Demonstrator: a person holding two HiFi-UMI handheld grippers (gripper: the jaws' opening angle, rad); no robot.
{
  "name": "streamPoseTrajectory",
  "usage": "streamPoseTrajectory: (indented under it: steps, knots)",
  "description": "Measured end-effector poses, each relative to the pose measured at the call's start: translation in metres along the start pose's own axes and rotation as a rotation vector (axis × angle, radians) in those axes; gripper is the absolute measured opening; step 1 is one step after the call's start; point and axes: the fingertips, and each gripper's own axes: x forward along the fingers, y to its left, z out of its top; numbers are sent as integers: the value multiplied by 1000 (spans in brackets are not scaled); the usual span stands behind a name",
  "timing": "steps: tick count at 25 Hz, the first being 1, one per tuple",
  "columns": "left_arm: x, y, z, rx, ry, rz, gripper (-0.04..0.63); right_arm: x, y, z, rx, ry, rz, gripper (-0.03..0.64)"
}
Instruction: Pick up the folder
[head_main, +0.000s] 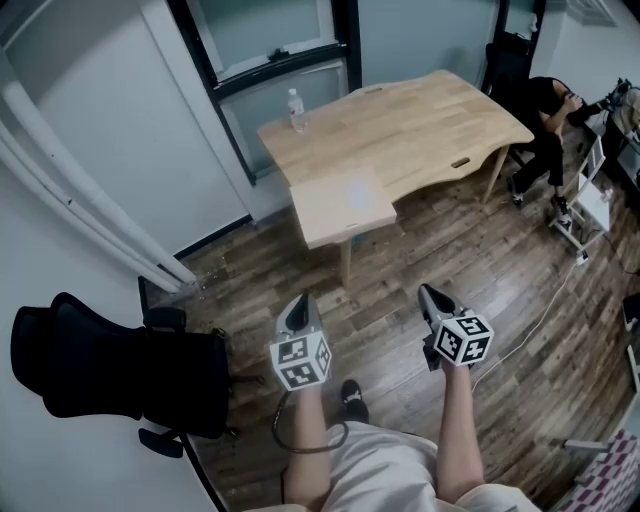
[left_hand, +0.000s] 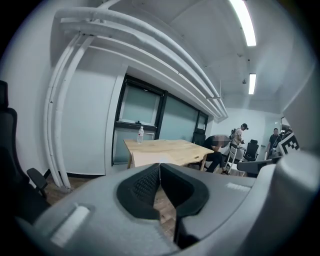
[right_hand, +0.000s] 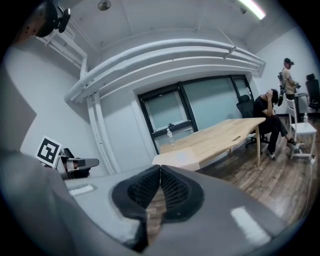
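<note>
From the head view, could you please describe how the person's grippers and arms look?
The left gripper and right gripper are grey, tapering shells with black textured pads; each carries a white cube of black square markers. A dark cable loops under the left. No sleeves show.

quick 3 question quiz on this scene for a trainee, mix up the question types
1. True or false: the left gripper and the right gripper are both shut and empty.
2. What stands on the table besides the folder? A) mug B) water bottle C) lamp
3. Fill in: the folder lies at the table end ____ the two grippers.

Key: 1 true; 2 B; 3 nearest
</note>
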Motion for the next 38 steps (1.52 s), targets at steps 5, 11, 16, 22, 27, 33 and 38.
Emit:
streamPoseTrajectory:
  steps: [5,11,16,22,27,33,38]
  knots:
    - [34,23,2,0,25,-12,9,51,18,-3,-29,45,11,3]
    - [61,46,12,-22,30,-23,9,88,35,-1,-35,61,31,2]
    - [83,44,6,-21,58,-49,9,96,12,1,-6,56,-15,2]
    - [120,48,14,-13,55,-54,9,123,-13,11,14,42,-28,3]
    - [159,58,40,2,27,-35,9,165,-32,39,3,22,-11,3]
    - [210,73,81,10,-6,-17,9,226,-48,82,1,1,17,2]
    - [250,79,103,29,-3,-1,9,269,-65,103,7,18,33,2]
